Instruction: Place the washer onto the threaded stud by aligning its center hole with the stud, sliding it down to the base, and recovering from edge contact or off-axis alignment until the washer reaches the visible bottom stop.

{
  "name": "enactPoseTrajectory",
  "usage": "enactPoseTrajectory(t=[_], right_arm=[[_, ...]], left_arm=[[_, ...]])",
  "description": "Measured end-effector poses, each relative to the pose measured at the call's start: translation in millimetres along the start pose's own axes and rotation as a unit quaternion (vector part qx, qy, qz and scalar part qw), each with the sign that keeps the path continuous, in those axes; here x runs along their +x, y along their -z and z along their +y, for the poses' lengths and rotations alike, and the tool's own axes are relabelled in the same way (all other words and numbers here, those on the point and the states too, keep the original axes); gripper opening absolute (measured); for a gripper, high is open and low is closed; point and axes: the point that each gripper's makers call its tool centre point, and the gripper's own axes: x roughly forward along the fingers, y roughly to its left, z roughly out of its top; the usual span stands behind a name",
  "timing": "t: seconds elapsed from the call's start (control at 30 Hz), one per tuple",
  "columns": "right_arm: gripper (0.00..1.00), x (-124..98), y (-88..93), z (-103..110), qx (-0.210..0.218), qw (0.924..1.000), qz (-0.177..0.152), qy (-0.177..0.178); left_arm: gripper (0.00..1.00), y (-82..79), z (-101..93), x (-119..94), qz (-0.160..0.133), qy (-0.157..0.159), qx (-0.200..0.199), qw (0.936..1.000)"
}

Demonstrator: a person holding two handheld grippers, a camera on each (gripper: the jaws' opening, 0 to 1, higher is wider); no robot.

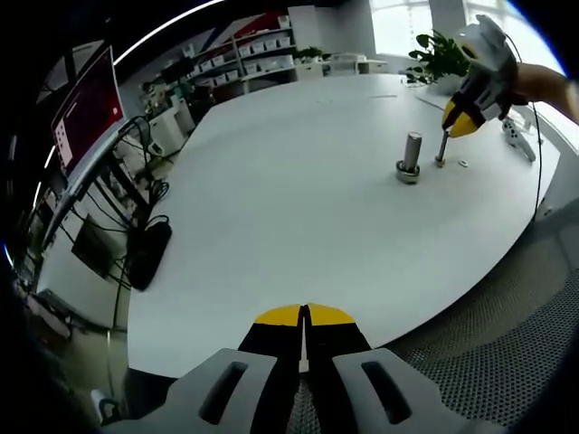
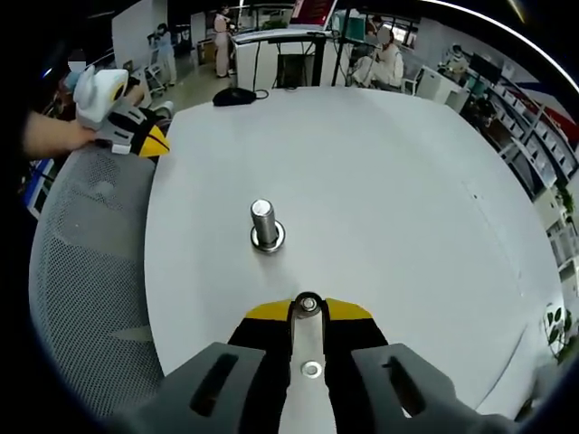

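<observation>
Jaws of the right gripper [image 2: 308, 307] clamp a washer [image 2: 308, 305]; left gripper [image 1: 305, 315] closed, empty; advise centring hole over the upright stud [image 2: 263, 223] before lowering.

Open-plan office, big white table [image 1: 298, 208], mesh chair [image 2: 86, 271], shelving [image 1: 249, 54], monitor [image 1: 86, 113], seated people [image 2: 384, 59]

Yellow-tipped black jaws on pale grey tool [image 1: 304, 318] bodies
</observation>
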Motion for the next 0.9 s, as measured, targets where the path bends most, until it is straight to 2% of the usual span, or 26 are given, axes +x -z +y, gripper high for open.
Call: enactPoseTrajectory(t=[0.47,0.9], right_arm=[[0.13,2.2,0.9,1.1,0.002,1.0,0.005,-0.001],[0.13,4.8,1.4,2.5,-0.035,0.9987,0.036,-0.007]], left_arm=[[0.0,-0.7,-0.1,-0.1,-0.002,0.0,-0.001,1.0],[0.0,-1.0,0.5,-0.1,-0.004,0.0,-0.001,1.0]])
